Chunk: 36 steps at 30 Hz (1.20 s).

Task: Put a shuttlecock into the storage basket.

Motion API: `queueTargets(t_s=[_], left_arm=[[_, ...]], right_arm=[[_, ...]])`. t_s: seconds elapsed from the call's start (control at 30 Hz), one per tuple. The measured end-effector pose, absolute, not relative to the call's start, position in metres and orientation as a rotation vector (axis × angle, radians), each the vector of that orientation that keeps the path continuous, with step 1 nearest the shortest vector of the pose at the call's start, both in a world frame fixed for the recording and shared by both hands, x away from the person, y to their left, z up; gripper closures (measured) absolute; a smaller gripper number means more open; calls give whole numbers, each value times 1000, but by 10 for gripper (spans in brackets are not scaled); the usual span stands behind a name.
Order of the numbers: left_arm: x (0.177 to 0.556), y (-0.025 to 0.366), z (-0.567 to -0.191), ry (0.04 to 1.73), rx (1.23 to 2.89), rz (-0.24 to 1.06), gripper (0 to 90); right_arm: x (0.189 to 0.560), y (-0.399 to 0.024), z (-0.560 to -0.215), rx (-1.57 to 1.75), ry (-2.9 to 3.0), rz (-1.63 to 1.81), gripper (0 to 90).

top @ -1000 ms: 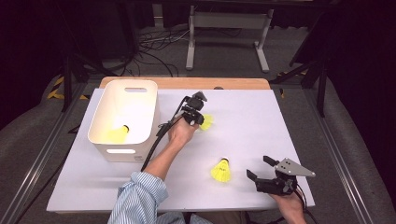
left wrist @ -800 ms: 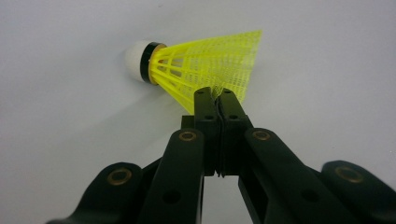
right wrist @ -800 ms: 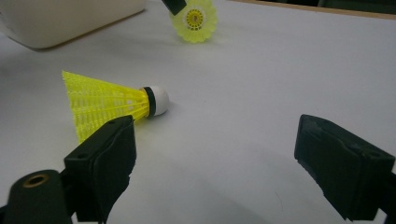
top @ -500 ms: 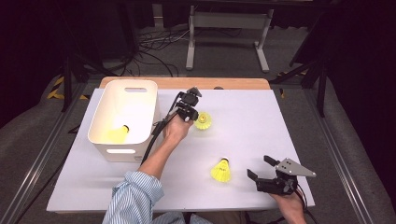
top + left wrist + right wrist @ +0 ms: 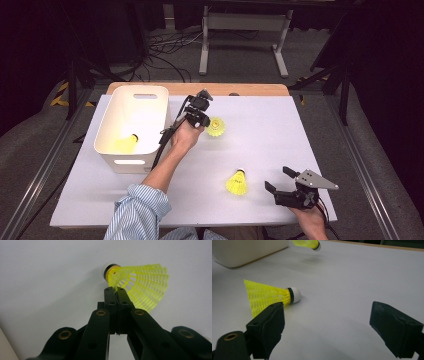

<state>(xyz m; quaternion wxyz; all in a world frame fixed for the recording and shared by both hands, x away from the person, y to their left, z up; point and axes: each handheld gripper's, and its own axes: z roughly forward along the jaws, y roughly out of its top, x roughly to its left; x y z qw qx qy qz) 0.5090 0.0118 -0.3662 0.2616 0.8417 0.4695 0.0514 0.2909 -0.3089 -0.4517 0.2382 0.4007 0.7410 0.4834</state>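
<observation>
My left gripper (image 5: 205,121) is shut on the skirt edge of a yellow shuttlecock (image 5: 216,126), just right of the white bin (image 5: 116,120). In the left gripper view the closed jaws (image 5: 115,290) pinch the net skirt of that shuttlecock (image 5: 142,285), whose white cork points away. A second yellow shuttlecock (image 5: 237,182) lies on its side on the white table (image 5: 300,125). My right gripper (image 5: 276,178) stands open just right of it, holding nothing. In the right gripper view (image 5: 328,308) this shuttlecock (image 5: 269,296) lies ahead of the left jaw.
A third yellow shuttlecock (image 5: 125,145) lies inside the bin. In the right gripper view the bin (image 5: 244,251) and the held shuttlecock (image 5: 307,243) sit at the far left. A wooden strip (image 5: 250,90) edges the table's back. Cables and a metal stand are on the floor behind.
My left gripper has shifted a little to the left, toward the bin, with the shuttlecock in it. The right gripper and the lying shuttlecock have not moved.
</observation>
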Motion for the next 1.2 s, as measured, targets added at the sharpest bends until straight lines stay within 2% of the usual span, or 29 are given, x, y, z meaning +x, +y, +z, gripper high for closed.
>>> queueTargets(t_s=[1.2], left_arm=[[491,37,-324,1227,2270,168,895]], right_arm=[[291,-309,-452,1094,2034,1322,131]])
